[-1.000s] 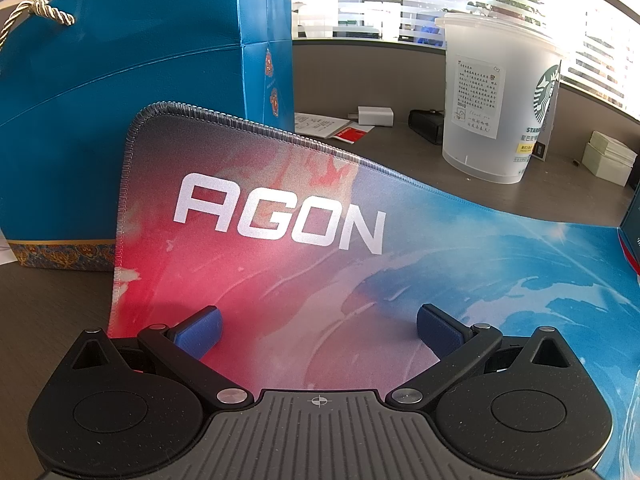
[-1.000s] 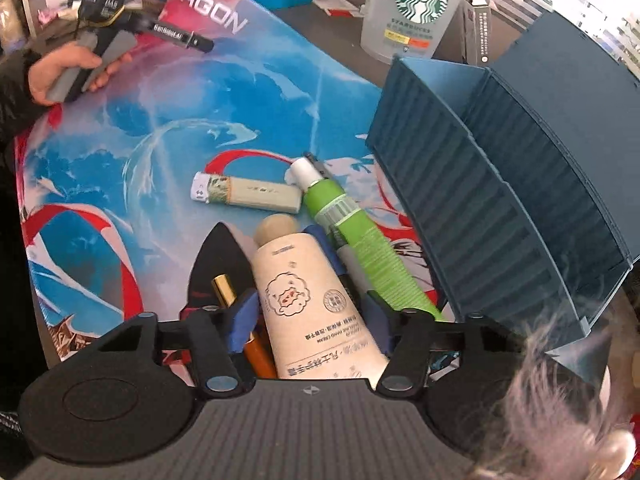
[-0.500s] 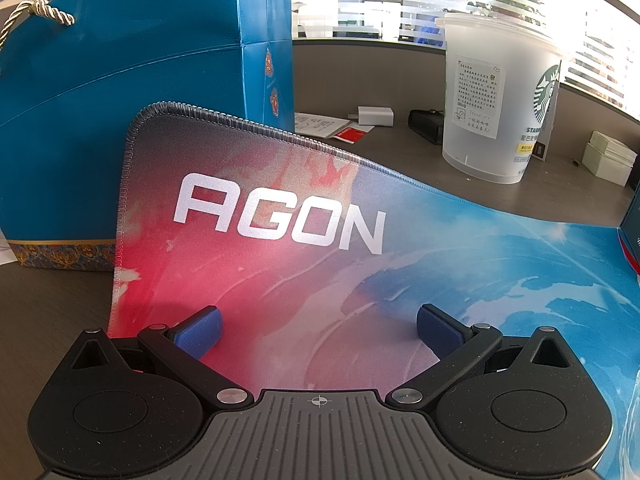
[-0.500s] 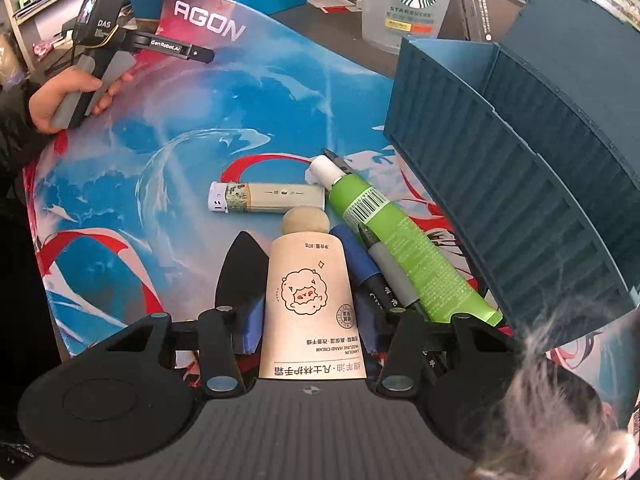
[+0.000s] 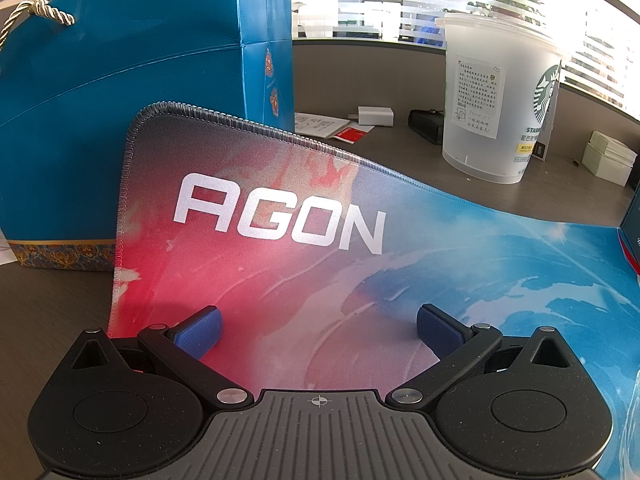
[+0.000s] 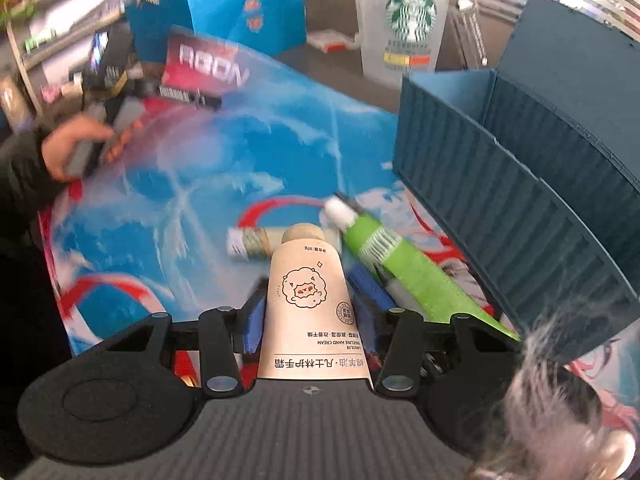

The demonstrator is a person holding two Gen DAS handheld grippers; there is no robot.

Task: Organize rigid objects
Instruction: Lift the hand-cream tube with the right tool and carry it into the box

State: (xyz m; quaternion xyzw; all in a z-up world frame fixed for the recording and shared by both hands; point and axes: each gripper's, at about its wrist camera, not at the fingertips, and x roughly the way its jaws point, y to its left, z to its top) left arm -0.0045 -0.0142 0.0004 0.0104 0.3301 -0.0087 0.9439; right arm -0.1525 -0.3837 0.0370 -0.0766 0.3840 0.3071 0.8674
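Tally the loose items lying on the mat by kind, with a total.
Tubes: 2, the beige hand cream tube in the right gripper and the green tube.
Pens or markers: 2 visible.
Small white-capped stick: 1.
Total: 5.

Three tubes: a beige hand cream tube (image 6: 308, 292), a green tube (image 6: 404, 268), a pale tube (image 6: 250, 242). One plastic cup (image 5: 496, 100), one blue gift bag (image 5: 132, 92), one blue organizer box (image 6: 516, 184).

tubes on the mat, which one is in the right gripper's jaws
The beige hand cream tube with the sheep drawing. The green tube lies beside it, outside the right gripper.
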